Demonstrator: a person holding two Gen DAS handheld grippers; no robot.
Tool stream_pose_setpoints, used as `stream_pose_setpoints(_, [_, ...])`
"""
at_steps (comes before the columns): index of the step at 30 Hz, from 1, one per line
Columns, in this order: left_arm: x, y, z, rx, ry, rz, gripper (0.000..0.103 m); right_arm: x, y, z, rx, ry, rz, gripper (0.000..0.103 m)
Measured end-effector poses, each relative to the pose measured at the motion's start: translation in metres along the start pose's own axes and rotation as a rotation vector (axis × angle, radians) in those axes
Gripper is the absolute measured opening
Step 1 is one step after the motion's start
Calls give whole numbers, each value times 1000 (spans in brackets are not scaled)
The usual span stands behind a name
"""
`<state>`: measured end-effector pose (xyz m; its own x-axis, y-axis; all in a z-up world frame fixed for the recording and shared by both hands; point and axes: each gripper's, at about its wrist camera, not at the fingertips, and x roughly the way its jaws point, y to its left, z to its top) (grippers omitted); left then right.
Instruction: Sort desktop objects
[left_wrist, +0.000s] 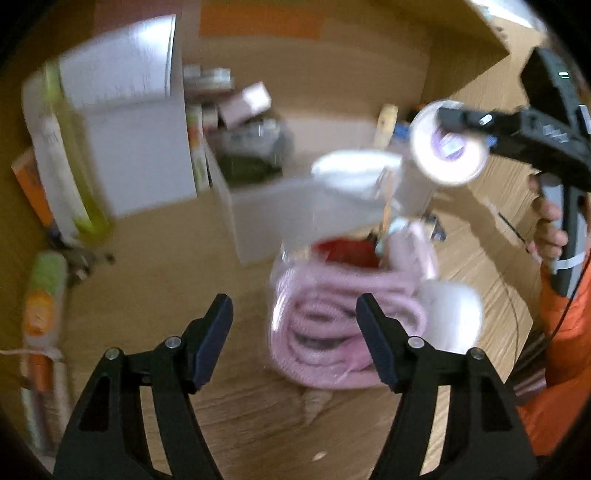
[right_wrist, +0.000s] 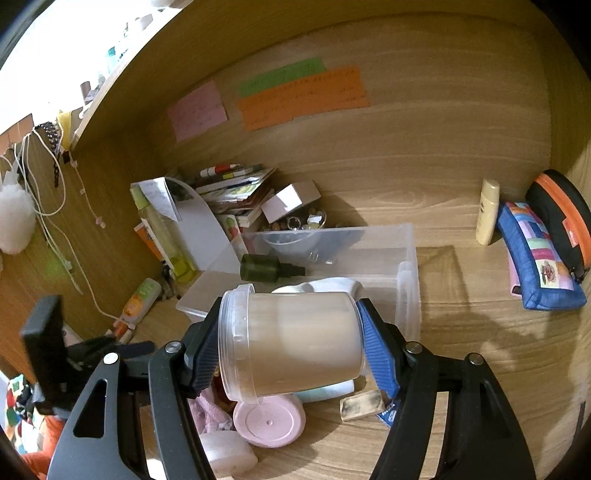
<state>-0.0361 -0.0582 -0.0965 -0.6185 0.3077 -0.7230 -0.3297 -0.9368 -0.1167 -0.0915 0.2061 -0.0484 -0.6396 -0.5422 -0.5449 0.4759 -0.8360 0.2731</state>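
Note:
My right gripper (right_wrist: 288, 345) is shut on a clear round tub of cotton swabs (right_wrist: 291, 339), held on its side above the desk; the tub also shows in the left wrist view (left_wrist: 448, 142) with the right gripper (left_wrist: 476, 122) on it. Below it lie a pink round lid (right_wrist: 269, 421), a white pad (right_wrist: 229, 452) and a small gold box (right_wrist: 362, 404). My left gripper (left_wrist: 295, 339) is open and empty, above a bagged pink coiled cable (left_wrist: 332, 325). A clear plastic bin (right_wrist: 369, 254) stands behind, with a dark green bottle (right_wrist: 266, 268) in it.
A white file holder (left_wrist: 136, 147) with books, a green bottle (right_wrist: 166, 236) and an orange tube (right_wrist: 138, 301) stand at the left. A cream bottle (right_wrist: 487, 212), a blue patchwork pouch (right_wrist: 535, 254) and a black case (right_wrist: 561, 218) are at the back right. Wooden walls enclose the desk.

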Motion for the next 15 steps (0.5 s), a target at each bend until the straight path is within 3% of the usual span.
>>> stream_pose_setpoints(6, [17,6,0,-51,52,-185,69,4,0,2,0,6,-6,65])
stream_pose_setpoints(10, [22,-4,3,-17,66,-209,70,7,1,4,-4,10,-3,65])
stream_pose_setpoints(12, [20,-4,4,-21,54,-199,61,9,2,4,-7,16,2,65])
stream_pose_setpoints(14, [17,-3,5,-29,48,-200,40,11,3,4,-9,22,5,65])
stream_pose_setpoints(15, [14,-2,6,-38,44,-205,37,11,3,4,-10,23,5,65])
